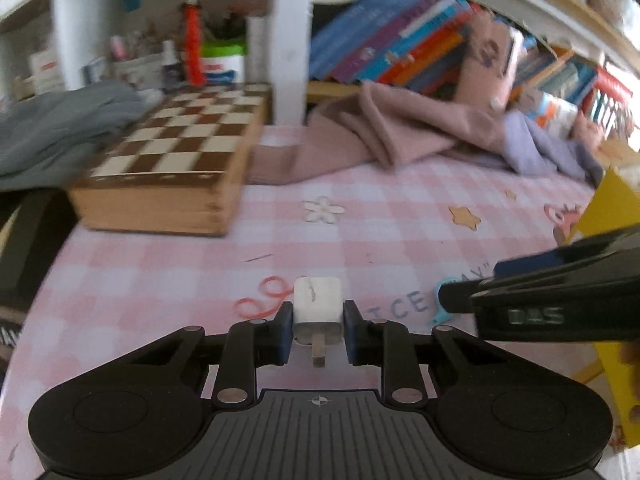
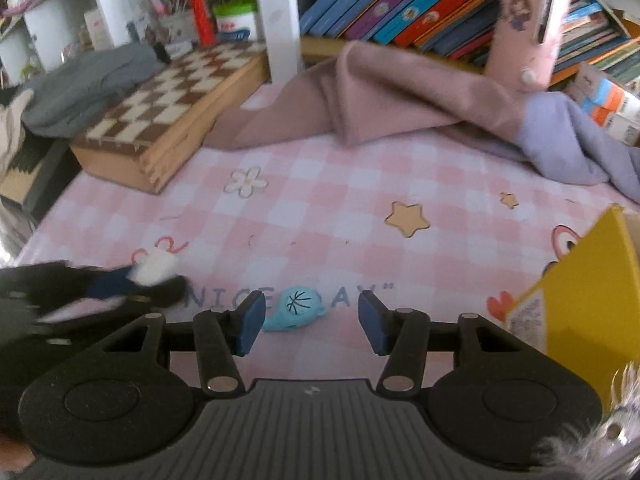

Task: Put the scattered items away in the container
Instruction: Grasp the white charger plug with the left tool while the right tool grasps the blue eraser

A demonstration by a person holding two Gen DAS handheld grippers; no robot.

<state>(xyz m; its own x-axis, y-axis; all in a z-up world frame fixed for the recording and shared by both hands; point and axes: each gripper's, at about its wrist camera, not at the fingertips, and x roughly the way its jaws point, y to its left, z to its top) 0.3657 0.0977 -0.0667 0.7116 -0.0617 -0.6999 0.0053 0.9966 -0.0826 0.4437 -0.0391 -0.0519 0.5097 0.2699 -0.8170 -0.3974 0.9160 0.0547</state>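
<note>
Left wrist view: the left gripper (image 1: 318,330) has its blue pads (image 1: 285,330) pinching a white charger (image 1: 318,306) by its two sides, with the charger's metal prong pointing back toward the camera. The charger sits low over the pink checked cloth (image 1: 360,224); whether it touches the cloth I cannot tell. At the right edge the right gripper (image 1: 448,299) reaches in from the side, its tip over a small blue clip (image 1: 440,316), most of which is hidden. Behind it stands a yellow box (image 1: 612,208), cut by the frame. Far left lies a chessboard (image 1: 180,136), and a mauve cloth (image 1: 380,128) is crumpled at the foot of a shelf of books (image 1: 400,44).

Right wrist view: the right gripper (image 2: 312,322) stands spread, its pads apart and pressing on nothing. The blue clip (image 2: 294,310) lies on the cloth (image 2: 340,184) between them, nearer the left pad and seemingly just clear of it. To the right, near, is the yellow box (image 2: 592,280). At the left edge, blurred, the left gripper (image 2: 158,280) holds the white charger (image 2: 154,268). The chessboard (image 2: 168,96) lies far left, the mauve cloth (image 2: 380,92) far centre under the books (image 2: 420,4).
</note>
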